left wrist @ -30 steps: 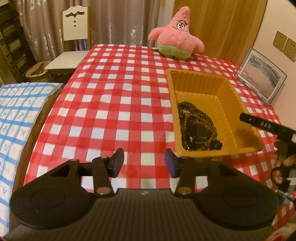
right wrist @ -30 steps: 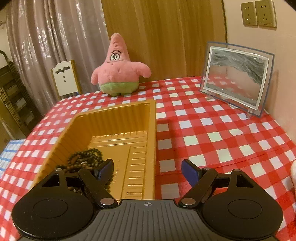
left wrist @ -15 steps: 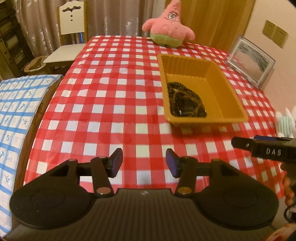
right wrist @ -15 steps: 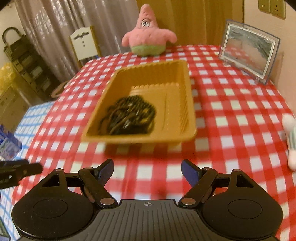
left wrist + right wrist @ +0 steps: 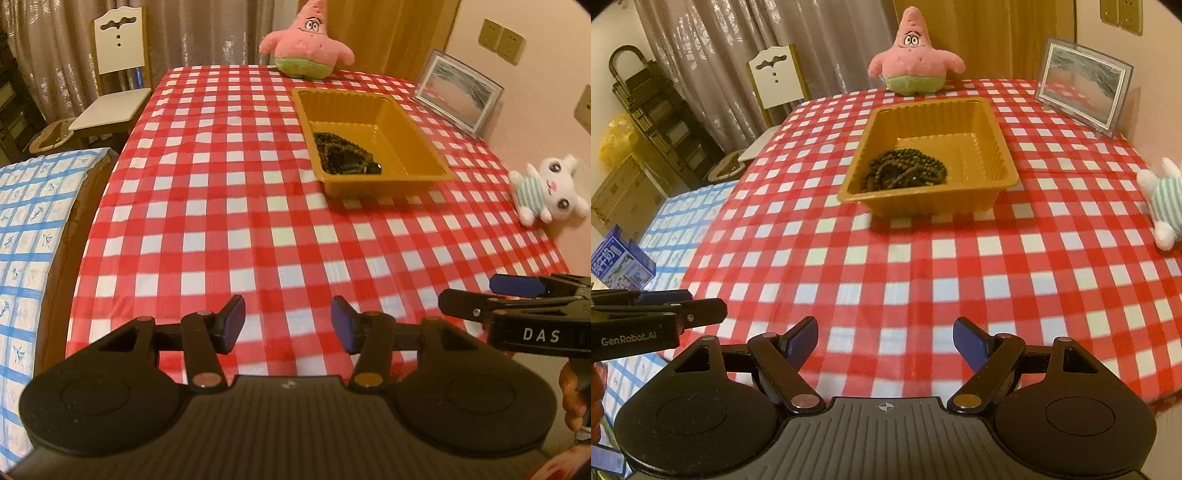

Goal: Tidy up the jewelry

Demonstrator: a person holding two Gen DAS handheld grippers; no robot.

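Desk (image 5: 886, 266), round-edged, under red-and-white checked cloth; near rim curving just below both sets of tongs, left rim dropping toward a bed (image 5: 26, 229) in blue-checked cover. Wide bare stretch of cloth between near rim and tray.

Tray (image 5: 990, 147), amber plastic, ribbed walls, set right of centre toward the far half of the desk. Beaded jewelry (image 5: 905, 171), dark strands heaped in the tray's near-left part, against the near wall.

Far edge: pink star plush (image 5: 916, 55), upright, just behind the tray. Right edge by the wall: framed picture (image 5: 1082, 85), leaning; white plush toy (image 5: 546, 188), lying near the rim, well apart from the tray. Chair (image 5: 114, 74) beyond the far-left rim. Blue carton (image 5: 622, 264) on the bed.

Left tongs (image 5: 287, 325): over the near rim, angled downward toward the cloth, blue pads apart, nothing between them. Right tongs (image 5: 884, 343): beside the left, likewise angled down over the near rim, pads spread, empty; seen from the left view entering at lower right, fingers of a hand (image 5: 570, 398) around the grip below.
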